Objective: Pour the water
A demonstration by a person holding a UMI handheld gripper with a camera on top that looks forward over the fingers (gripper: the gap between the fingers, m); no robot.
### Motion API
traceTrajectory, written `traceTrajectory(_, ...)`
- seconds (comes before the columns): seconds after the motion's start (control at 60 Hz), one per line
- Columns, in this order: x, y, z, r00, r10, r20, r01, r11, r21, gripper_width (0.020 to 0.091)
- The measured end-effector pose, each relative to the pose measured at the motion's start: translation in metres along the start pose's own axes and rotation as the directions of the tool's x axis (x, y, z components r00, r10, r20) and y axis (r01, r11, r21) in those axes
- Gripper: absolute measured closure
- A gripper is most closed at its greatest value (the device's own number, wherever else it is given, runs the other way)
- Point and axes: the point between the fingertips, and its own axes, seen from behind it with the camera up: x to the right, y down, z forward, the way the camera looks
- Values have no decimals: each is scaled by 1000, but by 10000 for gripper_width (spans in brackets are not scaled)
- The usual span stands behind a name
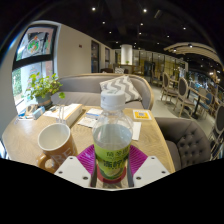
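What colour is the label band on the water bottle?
Green, on the bottle held between the gripper fingers; gripper view shows it.

Café or restaurant dining room. Wooden table [30, 135] with menus [92, 118] and a yellow card [142, 115] lying on it. Grey booth sofa [85, 88] behind. Further tables and chairs [185, 95] to the rear. Recessed ceiling spotlights [145, 11]. Potted plant [42, 90] by the window [30, 65].

We see gripper [112, 168] fingers clamped on upright water bottle [112, 135], white cap on; white mug [55, 146] just beside, on wooden table [25, 135].
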Motion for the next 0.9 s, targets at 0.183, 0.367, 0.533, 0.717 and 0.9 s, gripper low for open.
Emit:
traceTrajectory(0.183, 1, -2, -2, 1000, 2, 11, -2, 999, 36, 588)
traceTrajectory(0.367, -1, 18, -9, 1000, 21, 6, -20, 996, -87, 268)
traceTrajectory(0.533, 1, 8, -58, 997, -12, -77, 1, 991, -135, 250)
traceTrajectory(0.717, -20, -2, -149, 985, 42, -169, -76, 977, -200, 255)
traceTrajectory(0.9, -63, -5, -233, 974, 58, -221, -105, 973, -203, 250)
